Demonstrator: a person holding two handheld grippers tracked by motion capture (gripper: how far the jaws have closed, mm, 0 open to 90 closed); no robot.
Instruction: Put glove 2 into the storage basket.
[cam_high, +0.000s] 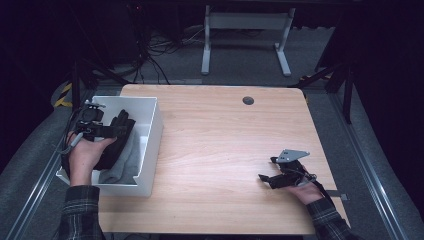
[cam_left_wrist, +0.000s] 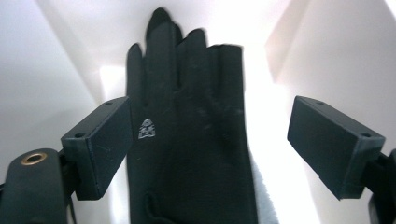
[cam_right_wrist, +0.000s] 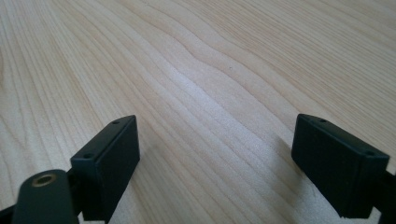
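Our left claw (cam_left_wrist: 205, 144) hangs released above the black glove (cam_left_wrist: 191, 140) in the white bin (cam_high: 150, 150); right claw (cam_right_wrist: 229, 163) released. Next, we withdraw.

A light wooden table (cam_high: 225, 150) is taking up the middle of the scene, its grain running left to right. A small dark round grommet (cam_high: 248, 100) is sitting in its top near the far edge, right of centre. Beyond the table, a white desk frame (cam_high: 245, 22) is standing on the grey floor (cam_high: 310, 55). Black cables (cam_high: 160, 50) are trailing across the floor at far left. A yellow-and-black striped marking (cam_high: 63, 95) is showing at the left.
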